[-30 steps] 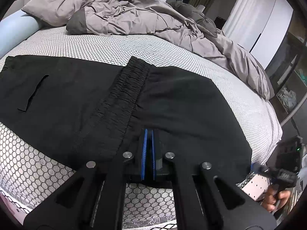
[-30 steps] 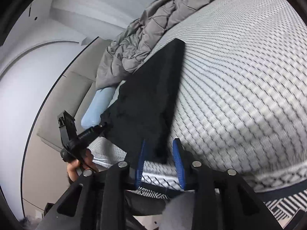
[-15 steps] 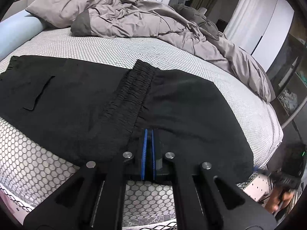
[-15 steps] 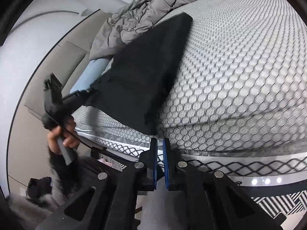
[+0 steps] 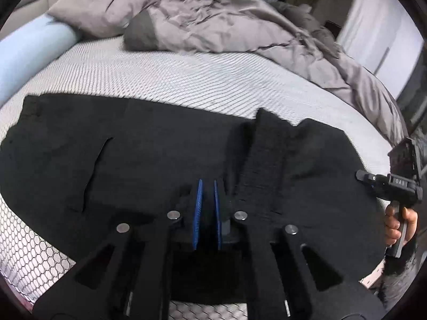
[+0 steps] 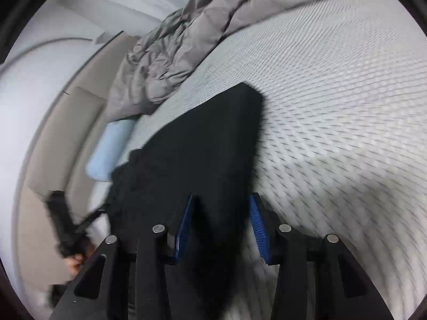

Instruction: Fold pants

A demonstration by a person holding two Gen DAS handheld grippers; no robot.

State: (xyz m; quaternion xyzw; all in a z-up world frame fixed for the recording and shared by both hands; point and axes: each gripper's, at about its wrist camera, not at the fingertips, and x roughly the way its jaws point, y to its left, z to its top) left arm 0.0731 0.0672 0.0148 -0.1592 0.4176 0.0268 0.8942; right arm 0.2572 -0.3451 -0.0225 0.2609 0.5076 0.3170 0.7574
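The black fabric pants [image 5: 165, 154] are seen spread flat across the white honeycomb-patterned mattress [image 5: 160, 80], the gathered elastic waistband [image 5: 264, 165] folded over and running up through the middle of the left wrist view. The left gripper [image 5: 207, 208] is held low over the near edge of the pants; its blue-padded jaws are parted by only a narrow slit and are just opening, and whether cloth is pinched between them cannot be told. In the right wrist view, blurred by motion, the right gripper [image 6: 221, 224] is seen with its blue pads clearly apart and opening, one leg end of the pants lying between them without being pressed. That gripper's handle is gripped by a hand [image 5: 400, 224] at the right edge of the left view. A crumpled grey quilted duvet [image 5: 213, 18] is heaped at the far side of the mattress, with a pale blue cylindrical bolster [image 5: 29, 53] beside it.
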